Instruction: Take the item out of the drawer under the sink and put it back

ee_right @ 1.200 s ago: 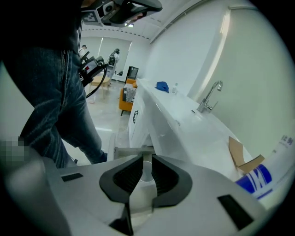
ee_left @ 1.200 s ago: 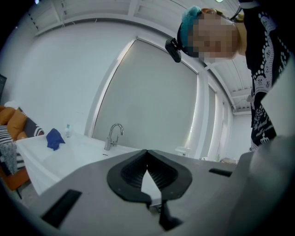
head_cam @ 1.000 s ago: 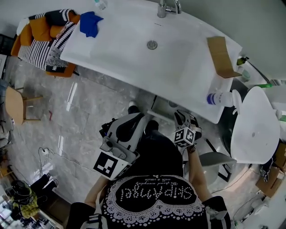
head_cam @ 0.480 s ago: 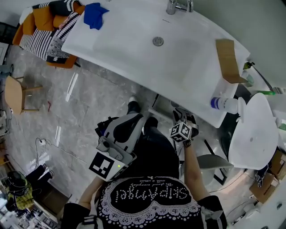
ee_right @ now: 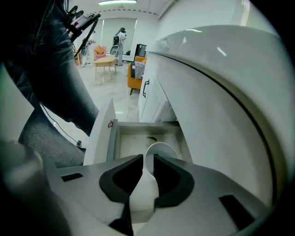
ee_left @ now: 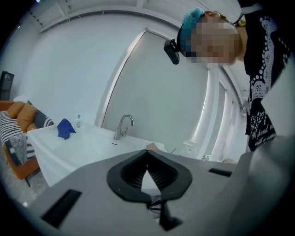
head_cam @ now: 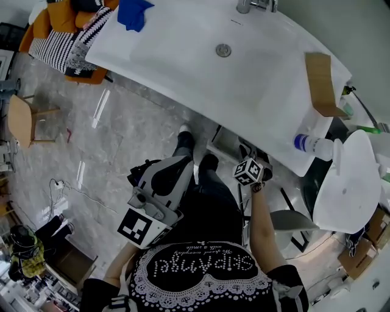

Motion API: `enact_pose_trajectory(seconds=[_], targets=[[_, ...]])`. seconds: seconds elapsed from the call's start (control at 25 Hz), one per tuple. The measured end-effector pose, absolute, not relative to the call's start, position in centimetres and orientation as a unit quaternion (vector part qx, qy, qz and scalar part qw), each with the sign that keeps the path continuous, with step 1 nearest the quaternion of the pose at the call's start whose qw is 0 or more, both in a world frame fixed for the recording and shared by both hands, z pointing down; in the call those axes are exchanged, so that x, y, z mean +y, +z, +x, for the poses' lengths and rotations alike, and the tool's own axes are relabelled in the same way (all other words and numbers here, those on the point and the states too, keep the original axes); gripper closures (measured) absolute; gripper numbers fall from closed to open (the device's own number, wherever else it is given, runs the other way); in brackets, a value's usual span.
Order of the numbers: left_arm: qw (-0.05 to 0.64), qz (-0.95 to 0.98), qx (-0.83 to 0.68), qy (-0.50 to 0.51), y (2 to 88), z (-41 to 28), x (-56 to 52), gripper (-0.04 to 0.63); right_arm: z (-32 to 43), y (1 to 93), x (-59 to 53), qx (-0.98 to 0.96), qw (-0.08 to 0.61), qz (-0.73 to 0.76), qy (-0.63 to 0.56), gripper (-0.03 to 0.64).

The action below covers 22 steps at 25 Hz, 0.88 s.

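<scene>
The drawer under the white sink stands pulled out, and I can see its pale floor. My right gripper points steeply down over it, shut on a white round-rimmed cup that hangs above the drawer's inside. In the head view the right gripper is below the sink's front edge, by the drawer. My left gripper is held lower left and faces the sink; its tips meet with nothing between them. The head view shows the left gripper beside the person's legs.
On the sink top are a faucet, a blue cloth, a brown pad and a white bottle. A white toilet stands right of the sink. An orange chair with striped fabric is far left.
My right gripper has sunk with the white cup toward the open drawer. The left gripper has shifted only slightly, and the head view has drifted so the sink sits further right.
</scene>
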<state>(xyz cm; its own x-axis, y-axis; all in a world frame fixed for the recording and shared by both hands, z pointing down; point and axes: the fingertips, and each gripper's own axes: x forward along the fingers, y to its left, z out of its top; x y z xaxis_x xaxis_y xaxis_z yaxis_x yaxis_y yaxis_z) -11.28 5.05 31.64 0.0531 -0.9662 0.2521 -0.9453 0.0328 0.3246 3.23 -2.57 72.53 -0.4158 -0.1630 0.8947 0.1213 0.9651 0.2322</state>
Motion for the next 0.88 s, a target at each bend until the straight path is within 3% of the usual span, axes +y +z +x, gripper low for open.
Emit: enact_pose_trajectory(seconds=[0.88], targets=[[0.245,0.668,-0.702,-0.024,33.2,-13.5,6.4,0.591,2.5,77.3,-2.6,-0.794,0.597,-0.02,-0.119,0.556]])
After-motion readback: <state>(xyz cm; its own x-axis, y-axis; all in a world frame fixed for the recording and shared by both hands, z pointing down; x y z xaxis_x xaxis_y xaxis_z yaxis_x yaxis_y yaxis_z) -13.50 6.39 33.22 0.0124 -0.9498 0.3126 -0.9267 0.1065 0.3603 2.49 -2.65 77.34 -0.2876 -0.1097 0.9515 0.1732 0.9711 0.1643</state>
